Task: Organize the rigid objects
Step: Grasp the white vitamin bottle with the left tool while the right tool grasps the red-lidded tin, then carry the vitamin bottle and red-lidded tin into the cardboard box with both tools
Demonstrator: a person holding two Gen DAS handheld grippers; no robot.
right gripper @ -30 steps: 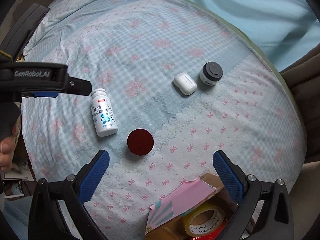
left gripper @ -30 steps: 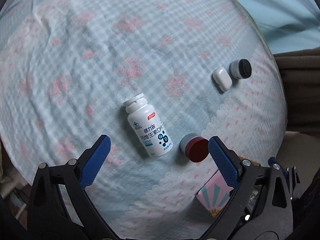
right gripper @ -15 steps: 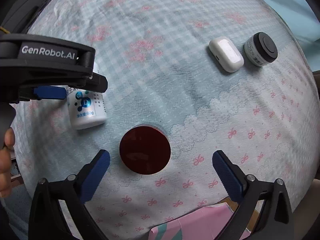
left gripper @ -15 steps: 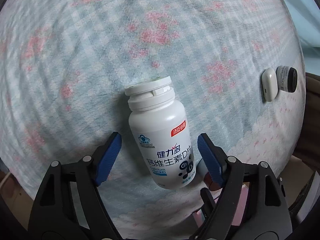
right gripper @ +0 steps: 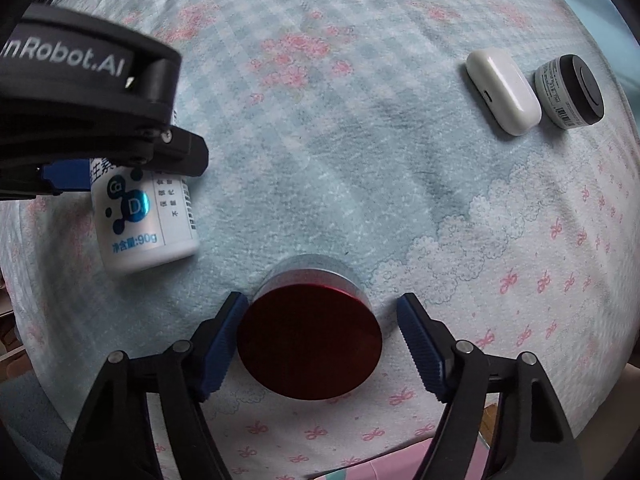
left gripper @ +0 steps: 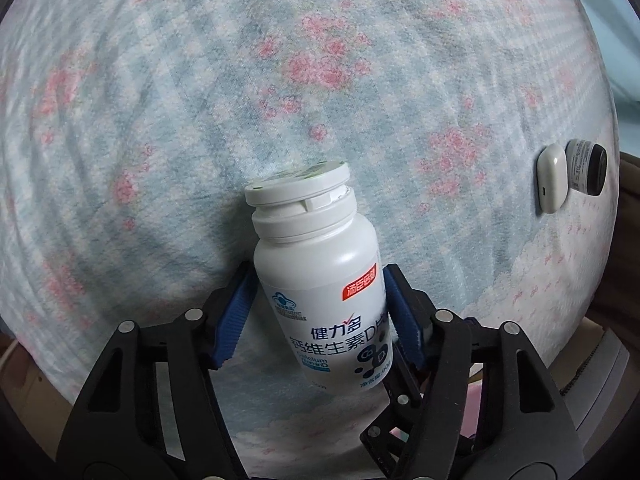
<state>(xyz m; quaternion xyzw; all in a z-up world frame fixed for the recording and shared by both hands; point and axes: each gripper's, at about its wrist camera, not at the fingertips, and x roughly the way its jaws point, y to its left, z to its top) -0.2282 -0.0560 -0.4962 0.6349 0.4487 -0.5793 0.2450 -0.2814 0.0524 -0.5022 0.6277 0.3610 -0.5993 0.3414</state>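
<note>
The pill bottle (left gripper: 320, 280) is white plastic with a wide white flip cap, a red tag on its shoulder, and dark and blue printing with blue bubbles marked Ca and D on the label. It lies on its side on the blanket (left gripper: 200, 100), cap pointing away from the left camera. The left gripper (left gripper: 318, 312) has its two blue pads pressed against the sides of the bottle's body, pinching it. In the right wrist view the bottom half of the bottle (right gripper: 144, 220) shows below the black frame of the left gripper (right gripper: 80, 176), resting on the cloth.

The round tin (right gripper: 310, 332) has a dark red lid and a silvery side wall. It sits on the blanket (right gripper: 360, 160) just right of the bottle, apart from it. The right gripper (right gripper: 320, 336) straddles the tin with its jaws spread; the left pad looks to be at the tin's edge, while a gap shows between the tin and the right pad.

Farther off, a white earbud case (right gripper: 504, 92) lies beside a small jar (right gripper: 570, 98) with a black lid and a barcode label, the two close together, possibly touching. Both are shut, so their contents cannot be seen. The same case (left gripper: 552, 178) and jar (left gripper: 588, 170) show at the right edge of the left view.

The blanket is pale blue check with pink flowers, a white cloud border and pink bows
</note>
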